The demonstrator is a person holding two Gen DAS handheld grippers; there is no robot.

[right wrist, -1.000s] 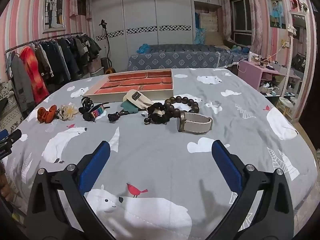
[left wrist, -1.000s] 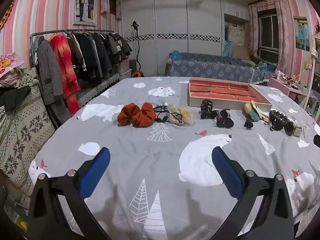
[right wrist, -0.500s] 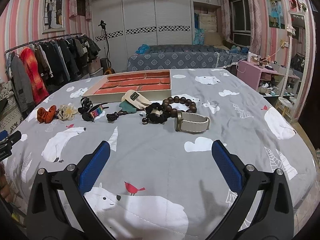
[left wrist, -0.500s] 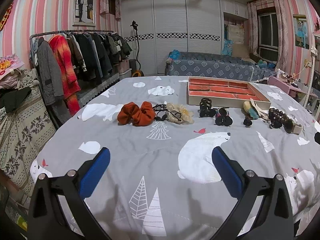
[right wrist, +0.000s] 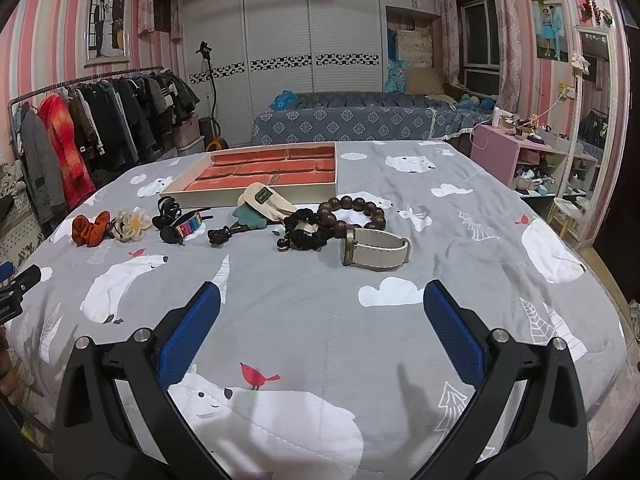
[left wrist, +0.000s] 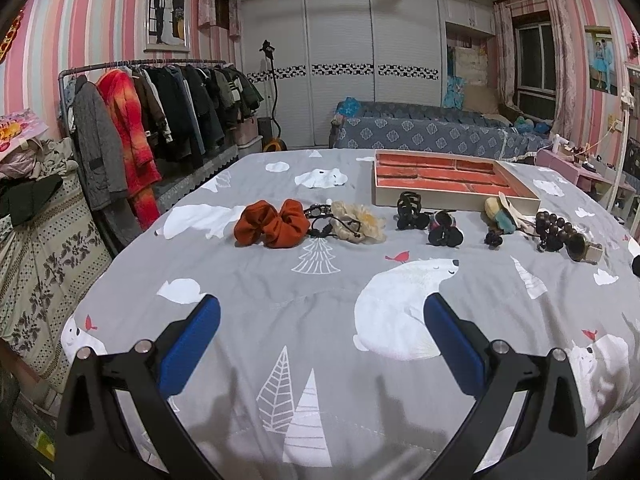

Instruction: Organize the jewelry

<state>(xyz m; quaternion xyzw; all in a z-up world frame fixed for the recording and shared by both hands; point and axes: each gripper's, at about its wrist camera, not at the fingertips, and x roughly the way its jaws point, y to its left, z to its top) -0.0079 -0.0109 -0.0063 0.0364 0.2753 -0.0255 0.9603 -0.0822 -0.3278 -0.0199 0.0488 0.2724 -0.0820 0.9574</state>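
Observation:
A row of accessories lies across a grey polar-bear bedspread in front of an orange-lined divided tray [left wrist: 448, 178] [right wrist: 272, 172]. From the left: an orange scrunchie [left wrist: 272, 222] [right wrist: 90, 230], a cream flower hair tie [left wrist: 360, 224] [right wrist: 134, 224], black claw clips [left wrist: 410, 210] [right wrist: 168, 208], a dark wooden bead bracelet [right wrist: 352, 212] [left wrist: 554, 228] and a watch with a beige strap [right wrist: 376, 248]. My left gripper [left wrist: 322, 320] hovers open, well short of the scrunchie. Short of the watch, my right gripper [right wrist: 322, 314] is open too. Neither holds anything.
A clothes rack [left wrist: 152, 120] full of coats stands left of the bed. Beyond the tray is a blue patterned sofa [right wrist: 360, 120]. A pink side table [right wrist: 516, 156] and a mirror stand at the right. The left gripper's tip [right wrist: 16, 292] shows at the right wrist view's left edge.
Both views have shifted slightly, with the items sitting a little farther off in the frames than a second ago. Both grippers stay open and no item has moved.

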